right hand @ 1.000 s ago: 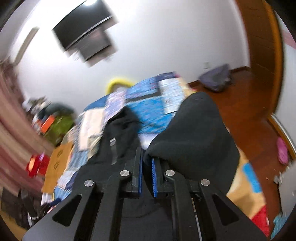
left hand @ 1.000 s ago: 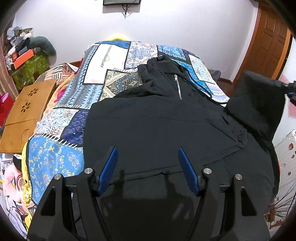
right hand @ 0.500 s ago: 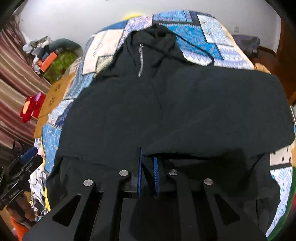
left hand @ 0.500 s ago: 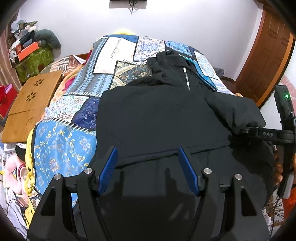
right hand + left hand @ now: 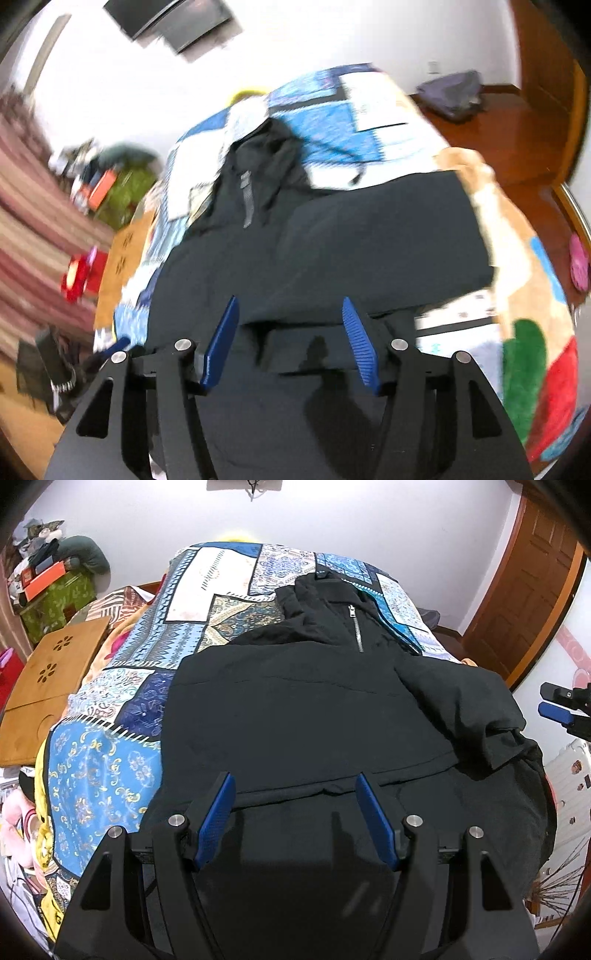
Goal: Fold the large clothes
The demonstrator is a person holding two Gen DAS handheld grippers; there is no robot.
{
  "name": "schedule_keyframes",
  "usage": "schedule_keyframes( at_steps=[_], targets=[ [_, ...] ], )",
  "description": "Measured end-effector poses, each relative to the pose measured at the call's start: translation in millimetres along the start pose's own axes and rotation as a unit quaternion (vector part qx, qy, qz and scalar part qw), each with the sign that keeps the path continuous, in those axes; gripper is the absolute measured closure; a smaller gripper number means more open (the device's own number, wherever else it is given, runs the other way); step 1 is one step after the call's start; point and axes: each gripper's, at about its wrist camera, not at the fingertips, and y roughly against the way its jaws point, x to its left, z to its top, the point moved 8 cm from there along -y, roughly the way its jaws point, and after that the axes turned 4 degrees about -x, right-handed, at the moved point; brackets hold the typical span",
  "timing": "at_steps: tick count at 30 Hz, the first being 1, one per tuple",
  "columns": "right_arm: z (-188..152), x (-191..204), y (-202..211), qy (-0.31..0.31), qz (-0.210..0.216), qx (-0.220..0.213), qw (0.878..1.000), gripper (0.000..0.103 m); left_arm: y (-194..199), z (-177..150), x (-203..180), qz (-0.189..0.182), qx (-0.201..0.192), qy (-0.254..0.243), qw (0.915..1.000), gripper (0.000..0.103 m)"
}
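Both grippers, left gripper (image 5: 295, 814) and right gripper (image 5: 290, 339), hang released, the right's jaws just opened, over the black jacket (image 5: 314, 709) on the quilted bed (image 5: 207, 587), one sleeve (image 5: 465, 701) folded inward; the opposite sleeve likely needs gripping next.

Bed (image 5: 207, 590) under patchwork quilt (image 5: 110, 768), black zip-neck garment (image 5: 295, 716) spread on top.

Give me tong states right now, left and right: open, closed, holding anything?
Left tongs: open, empty, over the black hoodie.
Right tongs: open, jaws have just been opening; nothing gripped, hoodie lies beneath them.
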Motion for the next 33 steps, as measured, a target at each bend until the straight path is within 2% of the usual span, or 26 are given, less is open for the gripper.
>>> schedule_keyframes(
  at_steps=[4,9,14,17,19,20,21,24,28,33],
  targets=[
    [4,-40,0,-0.066,-0.01,-0.005,0.998,0.048,-3,1,-6,-0.004,0.002,-0.002,1.0,0.036],
    [-7,-74,-17,-0.137,-0.014,0.013,0.99,0.048,-7,0,-7,-0.003,0.007,-0.002,1.0,0.036],
    [-10,-92,-40,-0.178,-0.017,0.027,0.984,0.048,-12,-2,-1,-0.002,0.011,0.006,0.9999,0.036],
    [-4,-95,-47,-0.187,-0.015,0.015,0.982,0.048,-13,-3,3,-0.002,0.012,0.012,0.9999,0.036],
    [0,-94,-49,-0.177,-0.026,0.009,0.984,0.051,-14,-4,6,-0.001,0.011,0.013,0.9998,0.036],
    [1,-93,-49,-0.167,-0.036,0.007,0.985,0.059,-15,-4,8,-0.001,0.011,0.015,0.9998,0.036],
    [2,-93,-50,-0.158,-0.042,0.006,0.987,0.073,-15,-4,10,-0.001,0.01,0.016,0.9998,0.036],
    [7,-88,-50,-0.127,-0.062,0.001,0.99,0.093,-14,-4,15,-0.001,0.007,0.022,0.9997,0.036],
    [28,-62,-35,-0.076,-0.063,-0.031,0.995,0.097,-9,-4,24,0.002,-0.003,0.025,0.9997,0.036],
    [54,-3,-19,-0.009,-0.03,-0.06,0.998,0.098,-2,-4,36,0.002,-0.012,0.035,0.9993,0.036]
  ],
)
